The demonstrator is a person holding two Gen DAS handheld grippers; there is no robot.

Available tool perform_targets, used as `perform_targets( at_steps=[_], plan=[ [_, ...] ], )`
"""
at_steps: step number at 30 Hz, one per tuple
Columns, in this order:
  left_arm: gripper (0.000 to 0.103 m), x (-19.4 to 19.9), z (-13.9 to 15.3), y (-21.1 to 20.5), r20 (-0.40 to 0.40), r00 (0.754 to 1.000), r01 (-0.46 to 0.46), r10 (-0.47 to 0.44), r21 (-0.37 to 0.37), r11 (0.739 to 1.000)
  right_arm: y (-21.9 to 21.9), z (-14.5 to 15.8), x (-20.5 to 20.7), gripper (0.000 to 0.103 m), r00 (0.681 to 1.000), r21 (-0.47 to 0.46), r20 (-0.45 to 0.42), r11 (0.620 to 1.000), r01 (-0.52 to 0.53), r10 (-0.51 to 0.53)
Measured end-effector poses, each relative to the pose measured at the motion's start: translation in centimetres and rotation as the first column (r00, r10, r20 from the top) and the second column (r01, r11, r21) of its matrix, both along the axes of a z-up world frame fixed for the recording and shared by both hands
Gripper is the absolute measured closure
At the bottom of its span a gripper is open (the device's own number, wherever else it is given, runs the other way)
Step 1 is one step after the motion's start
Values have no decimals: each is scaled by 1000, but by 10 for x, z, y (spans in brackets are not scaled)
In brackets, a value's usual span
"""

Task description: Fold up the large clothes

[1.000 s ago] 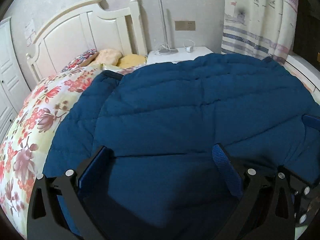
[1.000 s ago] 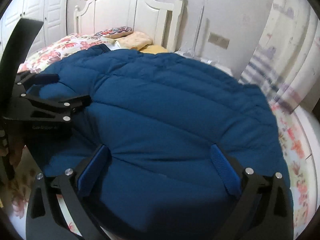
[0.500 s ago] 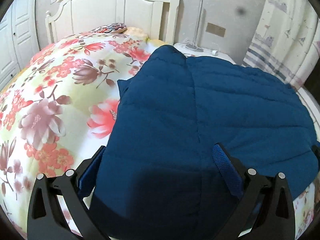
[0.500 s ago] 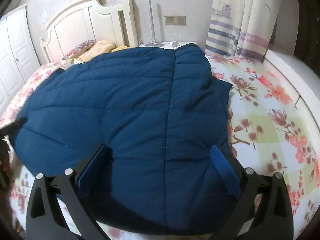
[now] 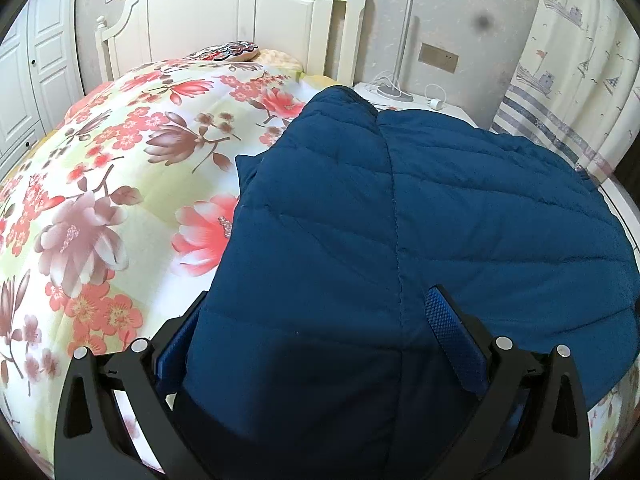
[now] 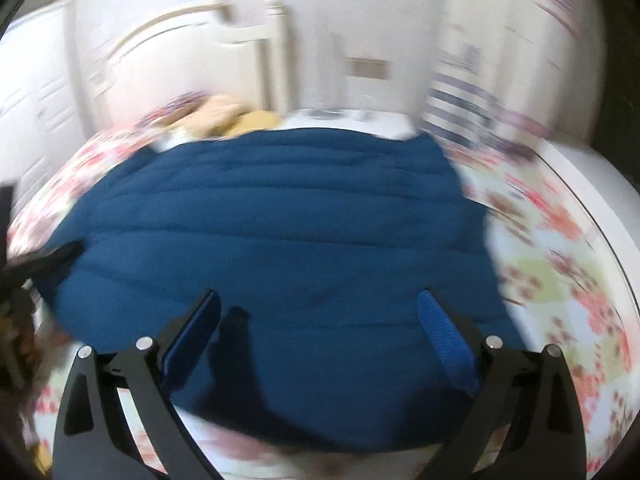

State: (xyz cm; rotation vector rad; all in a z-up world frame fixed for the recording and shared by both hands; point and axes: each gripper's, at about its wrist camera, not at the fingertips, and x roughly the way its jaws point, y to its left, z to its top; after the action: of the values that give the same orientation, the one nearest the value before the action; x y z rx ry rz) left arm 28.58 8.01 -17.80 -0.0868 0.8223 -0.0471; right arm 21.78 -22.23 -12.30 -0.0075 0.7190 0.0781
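A large dark-blue quilted jacket (image 5: 400, 220) lies spread on the floral bedspread (image 5: 100, 200); it also shows in the blurred right wrist view (image 6: 280, 232). My left gripper (image 5: 316, 328) is open with its jaws wide, and the jacket's near edge sits between the blue pads (image 5: 452, 336), covering part of the left one. My right gripper (image 6: 318, 328) is open and empty just above the jacket's near edge. The left gripper's black frame (image 6: 24, 268) shows at the left edge of the right wrist view.
A white headboard (image 5: 240, 12) with pillows (image 5: 228, 50) stands at the far end. A white nightstand (image 5: 416, 100) with a lamp pole and cables is beside it. A striped curtain (image 5: 572, 80) hangs at the right, white wardrobe doors (image 5: 24, 80) at the left.
Both grippers swung around over the jacket and the views changed a lot. The left view has settled at the jacket's left side. The right view is still moving fast and is blurred.
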Motion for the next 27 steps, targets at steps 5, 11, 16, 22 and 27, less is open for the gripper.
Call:
perform_targets(
  at_steps=[5,11,16,22,27],
  plan=[
    [4,0,0,1,-1,1000,2,-2,-10,1000,59,-17,3,3,992,-155,-1,980,-122,123],
    [4,-1,-1,2,-3,1000,6,-6,-22,1000,29,-17,7,3,990,-86,-60,987,-134,129],
    [5,-2,23,-3,19,1000,-4,4,-1,1000,-6,7,13,3,998,-28,-28,998,-53,52],
    [5,65,88,-51,141,983,110,-117,60,992,-1,44,106,3,999,-85,1,996,-35,36],
    [5,156,51,-85,-13,991,130,-130,223,966,16,27,190,3,994,-190,-105,981,-48,28]
  ],
)
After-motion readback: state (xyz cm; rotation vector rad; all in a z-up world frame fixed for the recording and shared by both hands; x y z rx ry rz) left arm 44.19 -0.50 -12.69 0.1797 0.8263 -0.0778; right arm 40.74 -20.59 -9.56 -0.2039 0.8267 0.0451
